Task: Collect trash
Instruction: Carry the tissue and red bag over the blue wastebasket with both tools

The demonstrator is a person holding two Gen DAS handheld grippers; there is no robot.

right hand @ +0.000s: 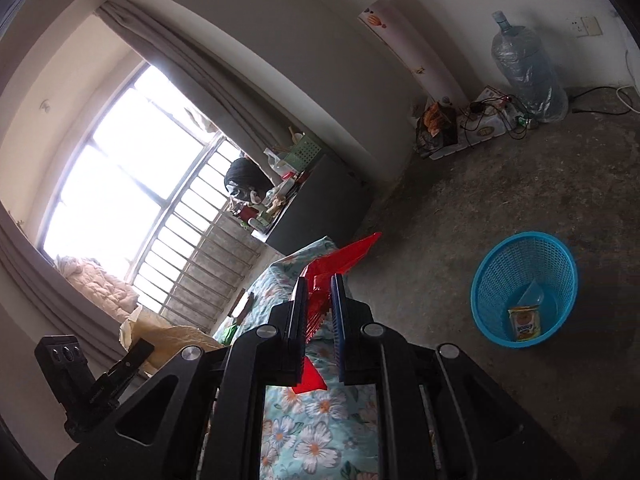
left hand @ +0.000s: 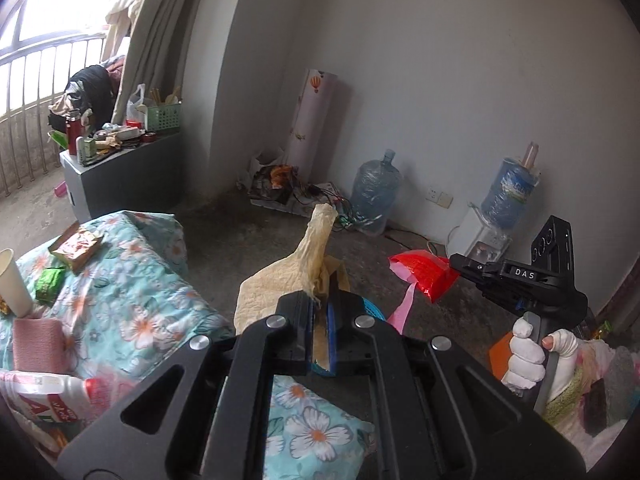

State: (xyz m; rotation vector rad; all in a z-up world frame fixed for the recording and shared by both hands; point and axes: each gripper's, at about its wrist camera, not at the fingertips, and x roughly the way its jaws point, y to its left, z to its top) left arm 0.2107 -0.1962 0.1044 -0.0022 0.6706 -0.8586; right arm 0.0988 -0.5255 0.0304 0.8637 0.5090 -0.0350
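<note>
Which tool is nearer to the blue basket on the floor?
Probably the right. The right tool, shut on a red wrapper, has the basket beside it on the floor. The left tool, shut on yellow paper, shows only a blue sliver behind its fingers.

Ahead of the right claw (right hand: 319, 304), bare concrete floor (right hand: 500, 200) lies open as far as the wall. To that claw's right the blue basket (right hand: 524, 256) stands alone on the floor, its mouth uncovered, with a yellow packet (right hand: 525, 323) and a clear piece at its bottom. Far ahead along the wall stand a water jug (right hand: 528, 68), a tangle of cables (right hand: 492, 116) and a leaning roll (right hand: 412, 40). Directly under both claws lies the floral bed (left hand: 132, 280). Left of the left claw (left hand: 320, 312) the bed carries a paper cup (left hand: 14, 284), a green packet (left hand: 50, 284) and a snack box (left hand: 76, 248). A grey cabinet (left hand: 124, 184) blocks the way beyond them.
</note>
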